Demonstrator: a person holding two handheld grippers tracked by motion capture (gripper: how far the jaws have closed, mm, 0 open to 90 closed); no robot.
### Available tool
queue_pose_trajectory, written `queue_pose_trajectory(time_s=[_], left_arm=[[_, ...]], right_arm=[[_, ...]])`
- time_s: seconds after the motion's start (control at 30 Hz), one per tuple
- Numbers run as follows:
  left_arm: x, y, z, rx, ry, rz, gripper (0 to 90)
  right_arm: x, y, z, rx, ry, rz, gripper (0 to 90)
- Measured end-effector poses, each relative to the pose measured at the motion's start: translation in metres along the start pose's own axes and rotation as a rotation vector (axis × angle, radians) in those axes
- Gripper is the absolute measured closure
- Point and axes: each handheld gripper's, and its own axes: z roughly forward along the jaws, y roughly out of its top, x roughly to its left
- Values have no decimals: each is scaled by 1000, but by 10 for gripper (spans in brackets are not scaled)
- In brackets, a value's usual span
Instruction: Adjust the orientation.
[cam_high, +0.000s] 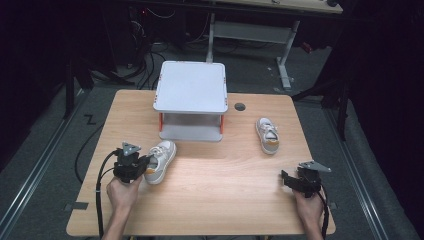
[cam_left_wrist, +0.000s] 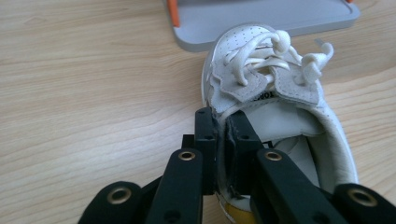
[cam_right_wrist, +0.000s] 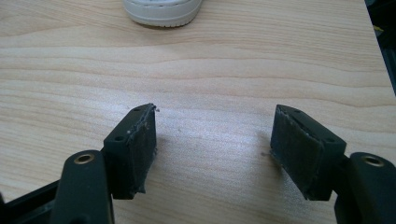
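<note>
A white child's shoe (cam_high: 160, 161) with a yellow heel patch lies on the wooden table in front of a small grey shelf. My left gripper (cam_high: 146, 169) is shut on the side wall of that white shoe (cam_left_wrist: 275, 93) near its heel; the two pads pinch the collar edge, one inside, one outside. A second white shoe (cam_high: 267, 135) lies at the right, its toe toward the shelf side. My right gripper (cam_high: 286, 180) rests low near the table's front right, jaws wide open over bare wood (cam_right_wrist: 212, 149). The heel of the second shoe (cam_right_wrist: 161, 11) lies ahead of it.
A grey two-level shelf (cam_high: 191, 87) with orange posts stands at the back middle of the table; its lower tray (cam_left_wrist: 261, 21) is just beyond the held shoe. A round cable hole (cam_high: 240, 106) sits to its right. The table edge (cam_right_wrist: 373, 60) runs close on the right.
</note>
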Motion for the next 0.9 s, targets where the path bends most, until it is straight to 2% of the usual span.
queue_pose_trajectory(time_s=[0.23, 0.37, 0.4, 0.47, 0.53, 0.63, 0.7, 0.73, 0.87, 0.9], left_arm=[[-14, 7, 1, 2, -40, 20, 843], [-28, 11, 5, 15, -65, 52, 842], [-35, 13, 7, 19, -71, 62, 842], [-39, 15, 9, 20, -76, 66, 842], [-49, 18, 13, 20, -95, 71, 841], [-56, 20, 17, 30, -93, 70, 841], [-66, 25, 22, 46, -80, 88, 841], [-66, 25, 22, 46, -80, 88, 841], [-83, 31, 30, 56, -103, 91, 840], [-83, 31, 30, 56, -103, 91, 840]], right_arm=[[0, 0, 0, 0, 0, 0, 313], [0, 0, 0, 0, 0, 0, 312], [0, 0, 0, 0, 1, -1, 311], [0, 0, 0, 0, 1, -1, 309], [0, 0, 0, 0, 2, -3, 308], [0, 0, 0, 0, 2, -3, 308], [0, 0, 0, 0, 2, -3, 308], [0, 0, 0, 0, 2, -3, 308], [0, 0, 0, 0, 3, -2, 307], [0, 0, 0, 0, 3, -3, 306]])
